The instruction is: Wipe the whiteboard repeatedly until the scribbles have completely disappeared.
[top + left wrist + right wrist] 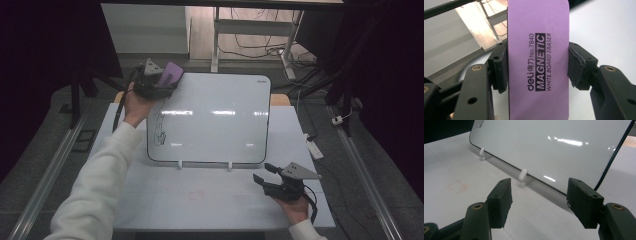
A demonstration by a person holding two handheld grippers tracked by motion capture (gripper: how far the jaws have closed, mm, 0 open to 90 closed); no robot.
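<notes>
A whiteboard (215,120) stands tilted on two small white feet on the table, with black scribbles (160,127) near its left edge. My left gripper (167,82) is up at the board's top left corner, shut on a purple magnetic whiteboard eraser (170,75). In the left gripper view both pads press the long sides of the eraser (537,60), printed label facing the camera. My right gripper (265,174) rests low on the table by the board's lower right corner, open with nothing between its jaws. The board (554,147) fills the far part of the right gripper view.
The white table (210,200) carries a faint red square mark (196,195) in front of the board. A white power strip (314,147) lies at the table's right edge. Desk legs and cables (260,45) stand on the floor behind.
</notes>
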